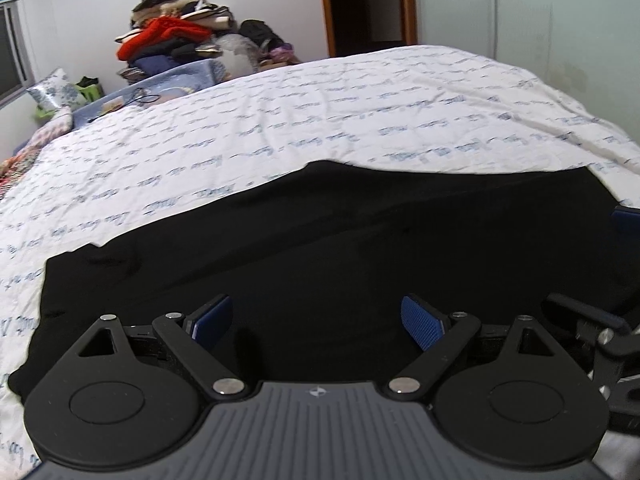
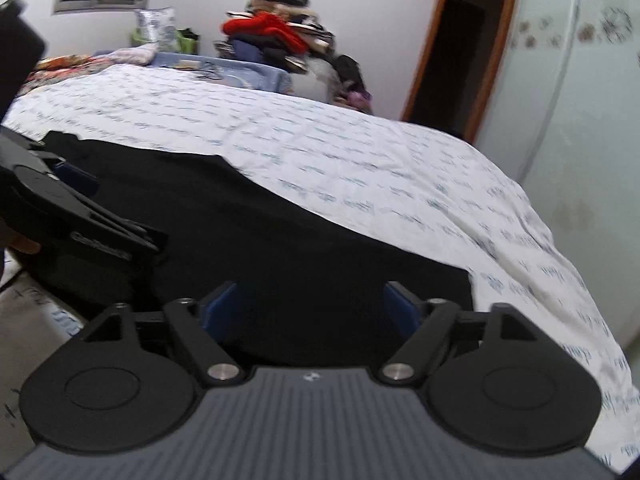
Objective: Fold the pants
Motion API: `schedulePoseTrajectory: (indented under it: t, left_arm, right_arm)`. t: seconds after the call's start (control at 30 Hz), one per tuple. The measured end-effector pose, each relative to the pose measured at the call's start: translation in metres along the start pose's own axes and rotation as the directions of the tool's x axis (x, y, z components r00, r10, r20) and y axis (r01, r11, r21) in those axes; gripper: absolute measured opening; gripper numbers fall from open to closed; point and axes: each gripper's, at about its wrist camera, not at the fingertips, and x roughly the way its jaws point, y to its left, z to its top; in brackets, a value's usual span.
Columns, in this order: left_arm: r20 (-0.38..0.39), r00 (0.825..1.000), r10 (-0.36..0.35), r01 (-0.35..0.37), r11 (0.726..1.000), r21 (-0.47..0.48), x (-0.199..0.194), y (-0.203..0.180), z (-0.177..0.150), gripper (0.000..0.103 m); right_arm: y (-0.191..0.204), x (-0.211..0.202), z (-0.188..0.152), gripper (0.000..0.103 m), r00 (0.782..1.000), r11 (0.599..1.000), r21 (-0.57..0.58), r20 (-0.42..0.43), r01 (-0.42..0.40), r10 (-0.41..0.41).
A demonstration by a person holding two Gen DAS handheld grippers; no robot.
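Note:
Black pants (image 1: 320, 232) lie flat across the near side of a bed with a white printed sheet (image 1: 320, 112). My left gripper (image 1: 318, 322) is open and empty, its blue pads (image 1: 422, 320) wide apart just above the pants' near edge. My right gripper (image 2: 314, 312) is also open and empty, over the right end of the pants (image 2: 280, 232). The right gripper shows at the right edge of the left wrist view (image 1: 600, 332). The left gripper shows at the left of the right wrist view (image 2: 60, 200).
A pile of clothes (image 1: 176, 36) stands on a blue bin (image 1: 168, 76) beyond the far side of the bed. A dark doorway (image 1: 368, 4) and a pale wardrobe (image 1: 540, 20) are at the back right. Pillows (image 1: 52, 92) lie at the far left.

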Motion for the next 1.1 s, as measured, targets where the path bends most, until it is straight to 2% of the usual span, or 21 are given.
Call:
schedulePoseTrajectory:
  t: [0.1,0.2,0.23,0.33,0.4,0.47,0.57,0.67,0.8,0.87,0.93,1.03,1.1]
  left_arm:
    - [-0.014,1.000,0.006,-0.007,1.000,-0.024,0.003,0.015,-0.006,0.094]
    - [-0.021,1.000,0.002,-0.004,0.998,-0.069,0.004,0.033,-0.010,0.094]
    - [-0.021,1.000,0.002,-0.004,0.996,-0.086,0.005,0.039,-0.011,0.095]
    - [-0.014,1.000,0.010,-0.012,0.991,-0.132,0.005,0.054,-0.013,0.095]
    - [-0.014,1.000,0.007,-0.010,0.988,-0.152,0.004,0.064,-0.016,0.095]
    - [-0.016,1.000,0.020,-0.022,0.986,-0.162,0.002,0.073,-0.018,0.095]
    - [-0.010,0.999,0.046,-0.047,0.986,-0.159,0.001,0.086,-0.022,0.095]
    - [0.003,0.999,0.035,-0.034,0.984,-0.173,-0.003,0.099,-0.026,0.095]
    - [0.006,0.999,0.049,-0.047,0.980,-0.195,-0.010,0.115,-0.029,0.095]
    - [0.018,0.998,0.059,-0.053,0.969,-0.241,-0.017,0.130,-0.031,0.095]
    - [0.012,0.995,0.103,-0.095,0.949,-0.299,-0.022,0.152,-0.035,0.095]
    - [-0.059,0.979,0.196,-0.203,0.899,-0.388,-0.020,0.190,-0.040,0.095]
    - [-0.111,0.970,0.218,-0.245,0.873,-0.421,-0.016,0.213,-0.046,0.095]
  right_arm:
    - [0.018,0.013,0.000,0.082,0.998,0.999,-0.041,-0.049,-0.032,0.030]
    - [0.029,0.018,-0.001,0.082,0.997,0.998,-0.067,-0.077,-0.005,0.000]
    - [0.032,0.014,0.002,0.082,0.997,0.998,-0.070,-0.072,-0.006,0.001]
    - [0.043,0.000,0.014,0.093,1.000,0.995,-0.097,-0.025,-0.020,0.018]
    - [0.056,-0.009,0.022,0.100,1.000,0.990,-0.139,0.023,-0.007,0.010]
    - [0.073,-0.015,0.028,0.103,0.997,0.981,-0.196,0.073,0.008,0.007]
    - [0.100,-0.016,0.034,0.103,0.994,0.960,-0.279,0.110,0.016,0.016]
    - [0.123,-0.014,0.036,0.103,0.992,0.940,-0.341,0.115,-0.003,0.045]
    - [0.141,-0.013,0.038,0.103,0.990,0.928,-0.368,0.105,-0.050,0.095]
    - [0.147,-0.013,0.039,0.103,0.989,0.926,-0.373,0.104,-0.063,0.109]
    - [0.152,-0.015,0.042,0.103,0.986,0.924,-0.375,0.117,-0.067,0.119]
    - [0.160,-0.018,0.047,0.103,0.974,0.918,-0.384,0.151,-0.099,0.168]
    - [0.165,-0.015,0.050,0.103,0.964,0.908,-0.398,0.160,-0.135,0.213]
